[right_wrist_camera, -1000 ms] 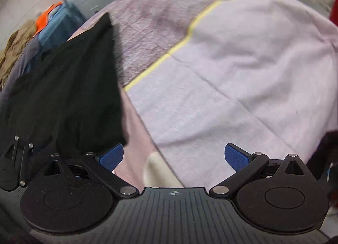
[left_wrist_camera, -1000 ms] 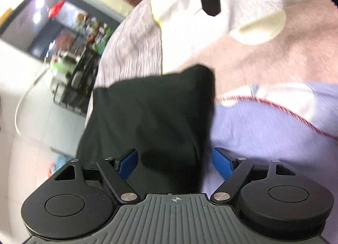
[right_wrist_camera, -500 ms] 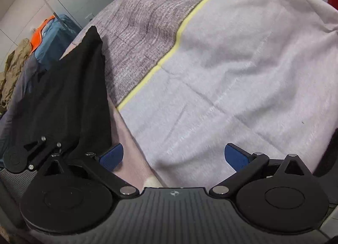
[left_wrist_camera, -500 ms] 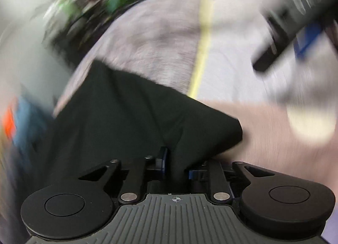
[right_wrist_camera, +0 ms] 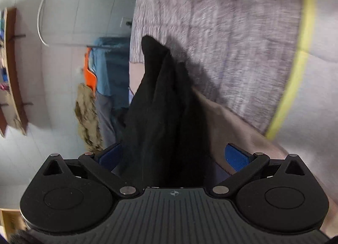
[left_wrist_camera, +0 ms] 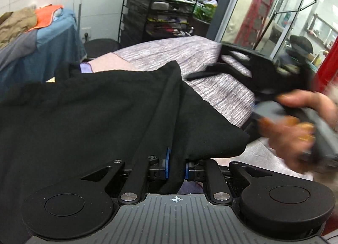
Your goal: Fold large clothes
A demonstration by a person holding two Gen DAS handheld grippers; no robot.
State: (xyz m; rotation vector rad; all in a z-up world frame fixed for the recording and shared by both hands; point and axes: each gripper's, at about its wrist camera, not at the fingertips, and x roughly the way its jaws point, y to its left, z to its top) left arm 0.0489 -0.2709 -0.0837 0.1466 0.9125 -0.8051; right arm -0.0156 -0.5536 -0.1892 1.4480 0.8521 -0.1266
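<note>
- While the left tool (left_wrist_camera: 175,166) clamps a bunched edge of the black garment (left_wrist_camera: 95,113) above the bed (left_wrist_camera: 211,71), folding looks barely begun.
- The right tool (right_wrist_camera: 172,155) gapes wide around hanging cloth, ungripped.
- Only the left view shows the blurred hand (left_wrist_camera: 300,125), seemingly mid-swing.

A lived-in home room: patchwork bedspread (left_wrist_camera: 221,87), cluttered wire rack (left_wrist_camera: 160,11), piled clothes (left_wrist_camera: 19,24).

Black garment (left_wrist_camera: 95,117); blue claw pads (right_wrist_camera: 236,156); bed cover (right_wrist_camera: 232,43) mauve-grey streaked, yellow stripe (right_wrist_camera: 295,71), pink patch (right_wrist_camera: 228,121).
</note>
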